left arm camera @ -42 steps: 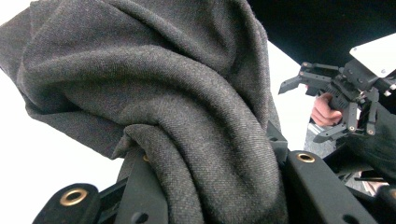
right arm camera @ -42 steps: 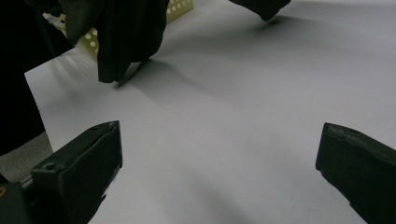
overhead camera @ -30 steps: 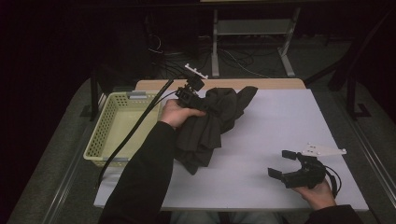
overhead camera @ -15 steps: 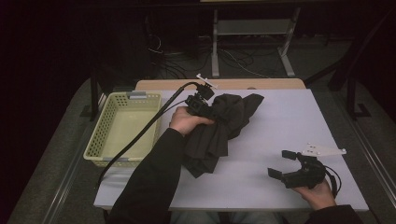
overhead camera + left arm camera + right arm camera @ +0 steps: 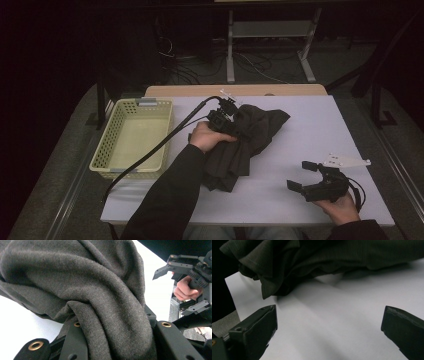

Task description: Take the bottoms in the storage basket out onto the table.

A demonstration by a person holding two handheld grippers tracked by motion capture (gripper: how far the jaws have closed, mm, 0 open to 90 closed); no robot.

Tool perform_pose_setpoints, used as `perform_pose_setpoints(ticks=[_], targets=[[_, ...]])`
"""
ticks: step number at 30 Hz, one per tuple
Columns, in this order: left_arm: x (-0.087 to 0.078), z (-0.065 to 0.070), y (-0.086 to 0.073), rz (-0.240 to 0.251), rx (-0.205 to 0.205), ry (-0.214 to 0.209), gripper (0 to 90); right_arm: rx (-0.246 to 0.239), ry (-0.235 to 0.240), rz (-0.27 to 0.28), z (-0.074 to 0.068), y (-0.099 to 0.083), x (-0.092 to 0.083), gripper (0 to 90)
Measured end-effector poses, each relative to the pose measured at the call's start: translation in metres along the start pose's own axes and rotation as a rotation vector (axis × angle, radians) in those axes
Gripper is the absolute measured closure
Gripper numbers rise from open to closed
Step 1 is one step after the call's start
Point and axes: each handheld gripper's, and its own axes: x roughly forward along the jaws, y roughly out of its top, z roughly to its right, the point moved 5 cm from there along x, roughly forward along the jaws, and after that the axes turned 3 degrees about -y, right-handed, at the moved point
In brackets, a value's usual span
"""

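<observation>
White bench (image 5: 300,135) carries a crumpled dark cloth (image 5: 250,145) at its centre, a yellow basket (image 5: 107,150) at its left edge, the left tongs (image 5: 231,116) clamped on a cloth fold, and the right tongs (image 5: 305,175) standing apart, empty, near the front right.

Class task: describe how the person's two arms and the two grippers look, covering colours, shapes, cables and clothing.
Both arms wear dark long sleeves. The left gripper is black and blocky, with a thick black cable trailing from it and a small pale plate on top. The right gripper is black too, with a grey three-cornered plate and a thin black cable looping beside it. Its fingers are broad, flat black blocks.
</observation>
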Motion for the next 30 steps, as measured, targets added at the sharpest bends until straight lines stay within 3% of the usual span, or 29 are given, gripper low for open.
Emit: perform_pose_setpoints(ticks=[17, 23, 25, 30], targets=[[0.037, 0.013, -0.014, -0.007, 0.032, -0.036, 56.9, 0.003, -0.002, 0.001, 0.000, 0.000, -0.001, 0.0], [0.045, 0.019, -0.018, -0.004, 0.051, -0.028, 52.4, 0.000, -0.003, -0.001, 0.000, 0.000, -0.001, 0.1], [0.046, 0.021, -0.019, 0.001, 0.041, -0.029, 50.8, -0.004, -0.004, -0.004, 0.000, -0.001, -0.001, 0.0], [0.050, 0.025, -0.022, 0.006, 0.081, -0.012, 45.7, -0.004, -0.004, -0.003, 0.000, -0.001, -0.001, 0.0]])
